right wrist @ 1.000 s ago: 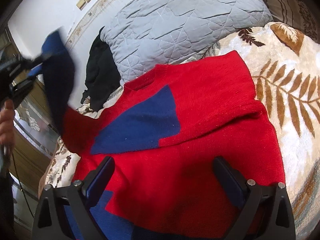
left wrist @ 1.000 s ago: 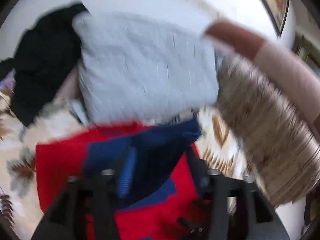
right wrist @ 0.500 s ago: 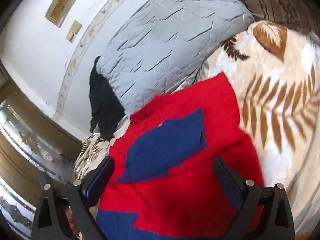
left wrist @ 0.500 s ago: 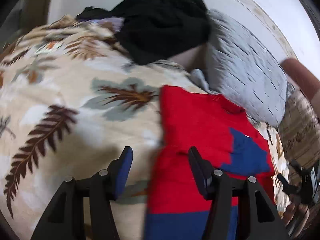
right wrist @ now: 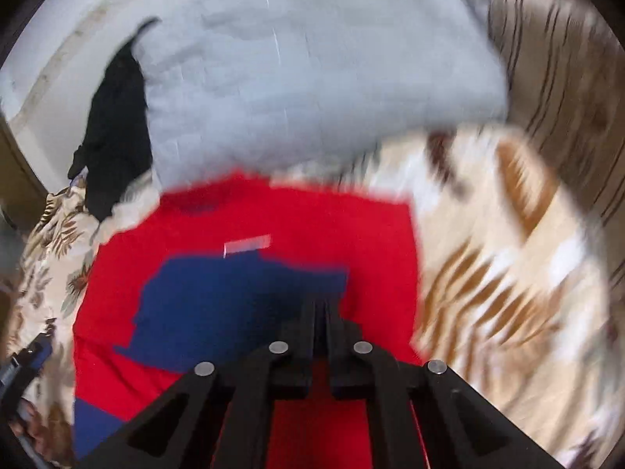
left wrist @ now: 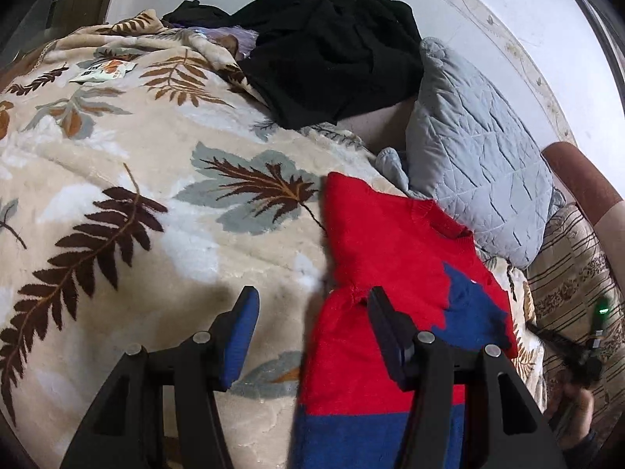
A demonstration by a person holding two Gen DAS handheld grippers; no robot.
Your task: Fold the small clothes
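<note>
A red sweater [left wrist: 390, 242] with blue sleeves and a blue hem lies flat on the leaf-print blanket [left wrist: 156, 203]. One blue sleeve [right wrist: 234, 297] is folded across its chest. My left gripper [left wrist: 312, 301] hangs open over the sweater's left edge; the cloth edge lies between its fingers, untouched by the pads. In the blurred right wrist view, my right gripper [right wrist: 321, 306] is shut just above the blue sleeve's end. No cloth shows between its fingers. The sweater's lower part is hidden behind both grippers.
A grey quilted pillow [left wrist: 476, 164] leans behind the sweater's collar. A black garment [left wrist: 332, 51] is heaped at the blanket's far side, and a small packet [left wrist: 103, 72] lies at far left. A striped cover [left wrist: 570, 273] lies to the right, by the white wall.
My left gripper let go of the blue sleeve, which now lies across the chest, and swung to the sweater's left edge. My right gripper's jaws went from wide open to shut, and it rose.
</note>
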